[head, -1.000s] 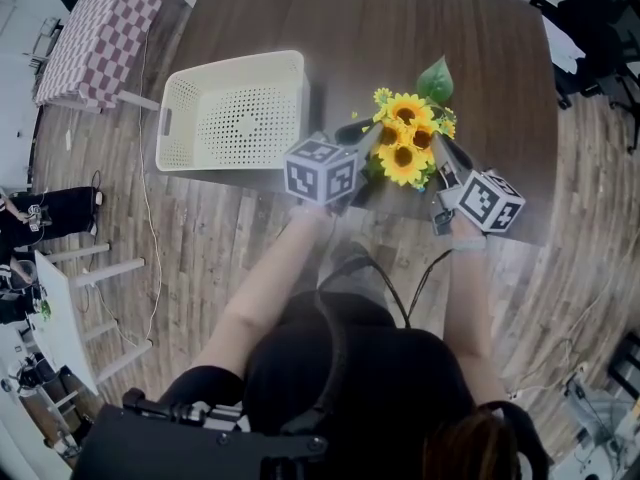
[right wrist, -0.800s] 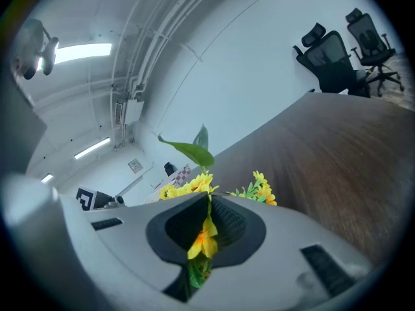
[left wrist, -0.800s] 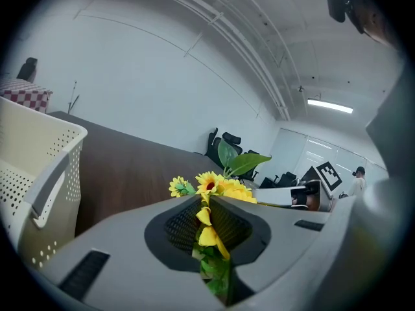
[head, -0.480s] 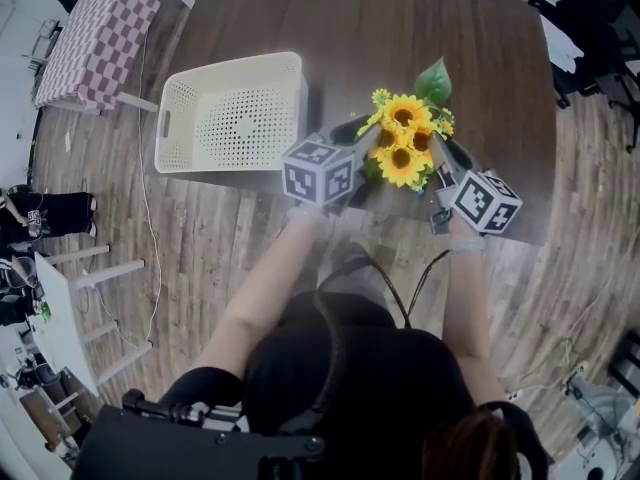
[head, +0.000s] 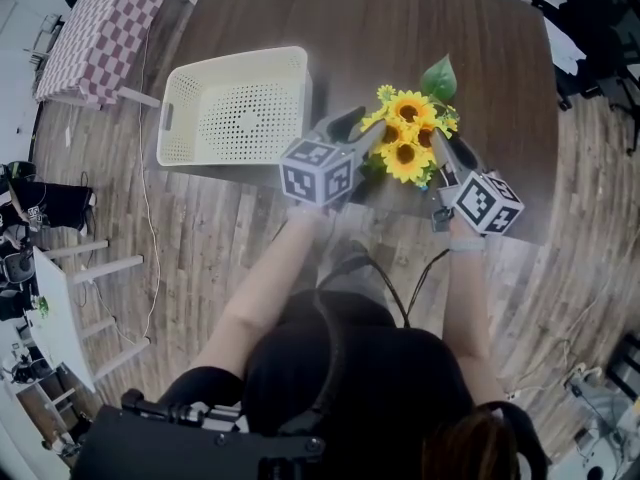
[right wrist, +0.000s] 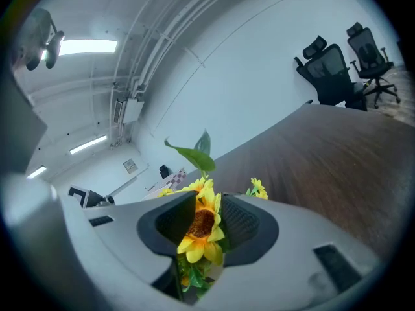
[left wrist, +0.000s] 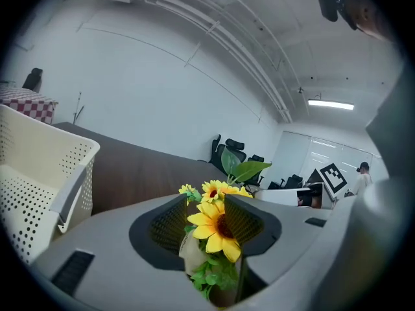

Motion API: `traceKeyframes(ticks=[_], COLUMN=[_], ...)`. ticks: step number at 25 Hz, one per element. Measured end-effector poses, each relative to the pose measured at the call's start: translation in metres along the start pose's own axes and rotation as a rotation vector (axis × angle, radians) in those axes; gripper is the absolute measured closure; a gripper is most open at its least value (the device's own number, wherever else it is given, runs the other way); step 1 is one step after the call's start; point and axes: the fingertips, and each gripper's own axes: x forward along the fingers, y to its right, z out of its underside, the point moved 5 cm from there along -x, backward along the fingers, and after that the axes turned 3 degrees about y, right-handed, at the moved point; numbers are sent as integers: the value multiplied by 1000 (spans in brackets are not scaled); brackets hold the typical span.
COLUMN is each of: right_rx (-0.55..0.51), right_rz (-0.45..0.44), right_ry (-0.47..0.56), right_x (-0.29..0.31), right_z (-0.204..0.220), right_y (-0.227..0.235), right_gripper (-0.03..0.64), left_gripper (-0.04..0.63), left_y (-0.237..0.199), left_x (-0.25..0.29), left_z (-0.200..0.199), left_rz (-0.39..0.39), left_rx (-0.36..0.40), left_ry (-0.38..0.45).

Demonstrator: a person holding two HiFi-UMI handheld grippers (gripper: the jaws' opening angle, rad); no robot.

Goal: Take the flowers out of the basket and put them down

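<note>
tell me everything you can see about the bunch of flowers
The flowers are a small, artificial-looking bunch: yellow sunflowers with brown centres, tiny yellow blooms, green foliage, one big leaf on top. It stands upright on the dark table, right of the basket and outside it, between the jaws of the left gripper and right gripper, which have just been opening and stand apart.

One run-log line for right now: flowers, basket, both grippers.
yellow sunflower bunch: on brown wooden table, outside cream perforated basket | left gripper, right gripper: jaws just opening, bunch between
</note>
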Motion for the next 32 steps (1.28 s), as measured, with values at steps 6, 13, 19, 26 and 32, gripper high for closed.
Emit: traceKeyframes(ticks=[6, 13, 19, 26, 32], right_rx=[-33, -84, -139, -167, -175], right_rz=[29, 44, 26, 19, -10], right_ry=[36, 82, 90, 99, 117], right_x=[-7, -22, -28, -39, -46], right_z=[-4, -6, -1, 4, 10], right_y=[-1, -9, -20, -26, -33], right_gripper=[489, 489, 489, 530, 612], left_gripper=[407, 427, 485, 557, 595], left_y=[-3, -3, 3, 13, 16], left_x=[-11, -32, -41, -51, -61], left_z=[-3, -5, -1, 6, 17], left_rz=[-33, -68, -59, -48, -48], left_rx=[21, 42, 54, 53, 42], left_ry=[42, 89, 97, 109, 106])
